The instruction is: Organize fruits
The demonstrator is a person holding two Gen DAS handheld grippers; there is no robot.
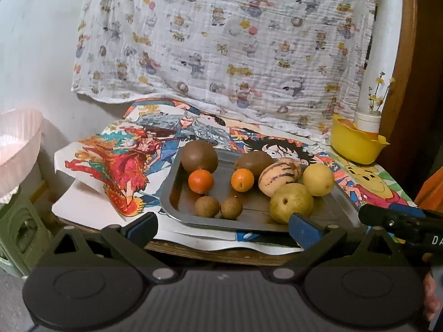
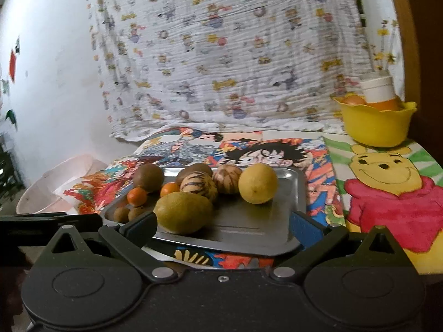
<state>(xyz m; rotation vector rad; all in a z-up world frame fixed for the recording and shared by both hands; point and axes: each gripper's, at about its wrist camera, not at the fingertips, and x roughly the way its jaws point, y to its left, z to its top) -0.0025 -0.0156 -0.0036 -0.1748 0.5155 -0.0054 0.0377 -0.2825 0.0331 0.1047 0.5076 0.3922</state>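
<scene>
A metal tray (image 1: 340, 210) (image 2: 249, 221) on the cartoon-print table holds several fruits: two brown kiwis (image 1: 199, 156), two small oranges (image 1: 201, 181), two small brown longans (image 1: 207, 206), two striped melons (image 1: 278, 179) (image 2: 199, 186), a yellow lemon (image 1: 318, 179) (image 2: 258, 183) and a green-yellow pear (image 1: 291, 202) (image 2: 182, 212). My left gripper (image 1: 223, 225) is open and empty at the tray's near edge. My right gripper (image 2: 223, 225) is open and empty, also at the near edge, with the pear just beyond its left finger.
A yellow bowl (image 1: 355, 145) (image 2: 376, 126) with orange items and a white bottle stands at the back right. A pink basket (image 1: 16, 146) (image 2: 52, 185) sits left of the table. A printed cloth (image 1: 221, 41) hangs behind. The right gripper body shows in the left wrist view (image 1: 401, 224).
</scene>
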